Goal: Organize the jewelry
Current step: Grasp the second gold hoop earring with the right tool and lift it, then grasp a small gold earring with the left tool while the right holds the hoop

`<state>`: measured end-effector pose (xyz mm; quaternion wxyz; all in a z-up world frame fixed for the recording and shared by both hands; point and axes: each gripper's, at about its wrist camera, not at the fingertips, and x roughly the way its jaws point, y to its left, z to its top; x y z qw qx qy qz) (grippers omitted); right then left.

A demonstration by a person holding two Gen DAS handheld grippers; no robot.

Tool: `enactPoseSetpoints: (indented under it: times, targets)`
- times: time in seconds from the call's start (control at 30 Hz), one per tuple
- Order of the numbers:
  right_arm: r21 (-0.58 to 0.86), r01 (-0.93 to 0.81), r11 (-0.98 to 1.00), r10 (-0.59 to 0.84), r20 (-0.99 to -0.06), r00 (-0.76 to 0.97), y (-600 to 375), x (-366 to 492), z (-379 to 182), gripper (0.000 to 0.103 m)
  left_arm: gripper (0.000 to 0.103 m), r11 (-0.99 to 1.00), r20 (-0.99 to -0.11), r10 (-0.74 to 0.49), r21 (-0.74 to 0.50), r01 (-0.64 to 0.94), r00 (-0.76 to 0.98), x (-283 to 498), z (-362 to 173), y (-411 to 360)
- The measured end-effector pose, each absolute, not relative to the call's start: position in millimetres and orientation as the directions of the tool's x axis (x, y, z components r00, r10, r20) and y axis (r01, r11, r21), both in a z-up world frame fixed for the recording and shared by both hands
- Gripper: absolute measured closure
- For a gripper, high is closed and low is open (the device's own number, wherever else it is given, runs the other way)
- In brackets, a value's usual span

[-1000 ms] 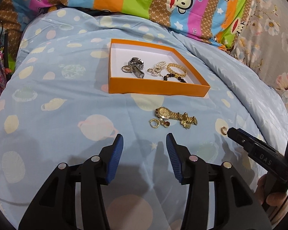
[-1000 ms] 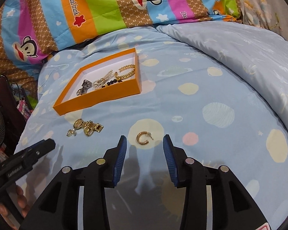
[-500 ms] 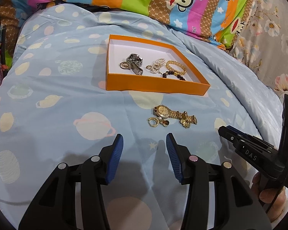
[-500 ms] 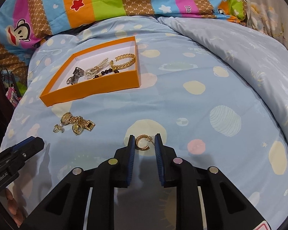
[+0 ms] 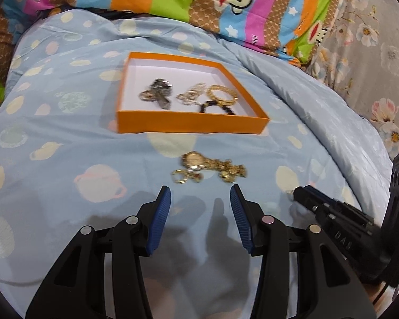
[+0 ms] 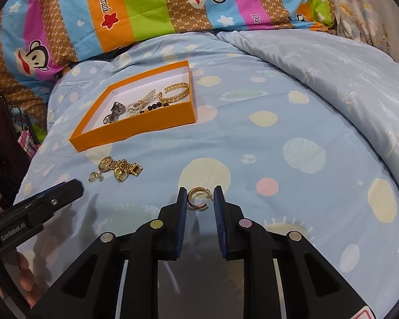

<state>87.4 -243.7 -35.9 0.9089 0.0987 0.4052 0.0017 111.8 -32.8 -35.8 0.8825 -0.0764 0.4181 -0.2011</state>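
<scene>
An orange box (image 5: 191,125) sits on the blue bedspread and holds a silver piece, pearls, a gold bracelet and dark beads. In front of it lie a gold watch (image 5: 196,159) and small gold earrings (image 5: 182,176). My left gripper (image 5: 200,190) hovers open just short of them, nothing between its pads. In the right wrist view my right gripper (image 6: 200,190) is shut on a gold hoop earring (image 6: 196,202), pinched between the blue pads just above the bedspread. The box (image 6: 135,133) and watch (image 6: 117,164) lie to its far left. The left gripper's tip (image 6: 71,186) shows at the left.
Striped monkey-print pillows (image 6: 146,13) line the head of the bed behind the box. A fold of plain blue duvet (image 6: 345,79) rises on the right. A floral cloth (image 5: 372,40) lies far right. A fan and bags (image 6: 2,146) stand off the bed's left edge.
My right gripper's jaws have closed from wide apart onto the gold hoop earring. The left gripper stays open and has barely moved.
</scene>
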Motion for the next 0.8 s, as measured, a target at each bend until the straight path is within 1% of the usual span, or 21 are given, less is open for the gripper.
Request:
enactPoseSetpoints:
  times: [0.13, 0.23, 0.33, 0.4, 0.43, 0.5, 0.53, 0.57, 0.8]
  targets:
    - [0.192, 0.076, 0.979, 0.092, -0.736, 0.671, -244.7, 80.8, -36.8, 0.084, 0.058, 0.9, -0.721, -0.427, -0.282, 0.332, 0.546, 118.3, -38.4, -62.0]
    - [0.206, 0.078, 0.975, 0.101, -0.731, 0.675, -246.8, 76.7, -36.9, 0.083, 0.059, 0.899, -0.741, -0.428, -0.29, 0.329, 0.517, 128.7, -46.0, -75.3]
    - [0.221, 0.079, 0.972, 0.11, -0.727, 0.678, -249.6, 75.2, -37.6, 0.083, 0.061, 0.903, -0.74, -0.421, -0.29, 0.316, 0.525, 135.6, -46.2, -79.4]
    - [0.228, 0.08, 0.97, 0.115, -0.726, 0.678, -250.5, 75.2, -37.9, 0.083, 0.065, 0.905, -0.741, -0.418, -0.285, 0.317, 0.526, 139.0, -46.9, -81.0]
    - [0.231, 0.08, 0.97, 0.117, -0.726, 0.677, -250.8, 75.5, -38.4, 0.083, 0.072, 0.905, -0.743, -0.417, -0.284, 0.318, 0.524, 140.0, -48.0, -81.4]
    - [0.237, 0.079, 0.968, 0.123, -0.727, 0.675, -251.7, 75.7, -39.1, 0.083, 0.077, 0.906, -0.743, -0.415, -0.282, 0.317, 0.525, 141.5, -49.5, -81.4]
    - [0.24, 0.08, 0.967, 0.125, -0.728, 0.674, -252.1, 75.8, -39.6, 0.083, 0.084, 0.903, -0.742, -0.421, -0.285, 0.323, 0.522, 141.7, -49.8, -81.6]
    - [0.244, 0.081, 0.966, 0.128, -0.729, 0.673, -252.5, 76.3, -40.0, 0.083, 0.087, 0.902, -0.743, -0.423, -0.286, 0.324, 0.519, 141.9, -50.6, -82.1]
    - [0.257, 0.081, 0.963, 0.137, -0.725, 0.675, -254.1, 76.6, -40.3, 0.083, 0.088, 0.898, -0.736, -0.429, -0.283, 0.337, 0.524, 138.2, -49.0, -81.8]
